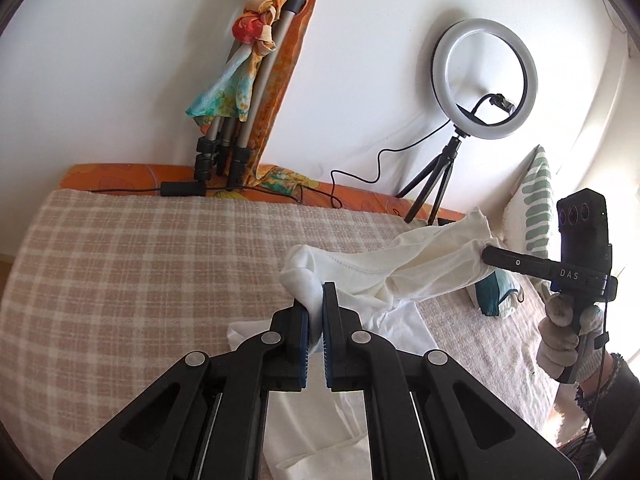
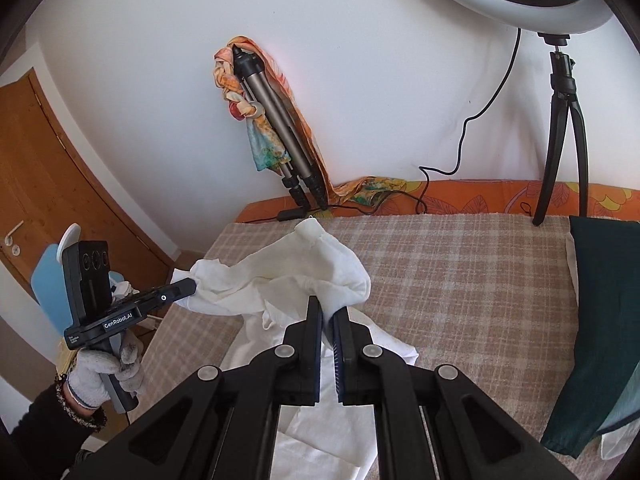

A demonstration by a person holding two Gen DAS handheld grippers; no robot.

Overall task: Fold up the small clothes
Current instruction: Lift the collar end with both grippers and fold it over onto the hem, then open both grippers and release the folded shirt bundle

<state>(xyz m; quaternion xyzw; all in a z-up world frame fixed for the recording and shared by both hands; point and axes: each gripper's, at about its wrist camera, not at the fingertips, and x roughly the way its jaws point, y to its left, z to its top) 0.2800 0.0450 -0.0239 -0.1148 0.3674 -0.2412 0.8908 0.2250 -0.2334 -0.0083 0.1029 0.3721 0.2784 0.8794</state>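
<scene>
A small white garment (image 1: pixel 404 268) hangs stretched between my two grippers above a checked beige bed cover (image 1: pixel 140 280). My left gripper (image 1: pixel 316 300) is shut on one bunched corner of it. My right gripper (image 2: pixel 330 310) is shut on the other corner; it shows in the left wrist view (image 1: pixel 486 254) at the right, pinching the cloth. The left gripper shows in the right wrist view (image 2: pixel 192 284), gripping the far end of the white garment (image 2: pixel 288 268). The lower part of the garment trails onto the bed under the grippers.
A ring light on a black tripod (image 1: pixel 484 80) stands at the back of the bed. A folded tripod wrapped in coloured scarf (image 1: pixel 244 92) leans on the wall. Dark green folded clothes (image 2: pixel 600 320) lie at the right. A patterned pillow (image 1: pixel 536 204) lies at the right end. A wooden door (image 2: pixel 60 184) stands left.
</scene>
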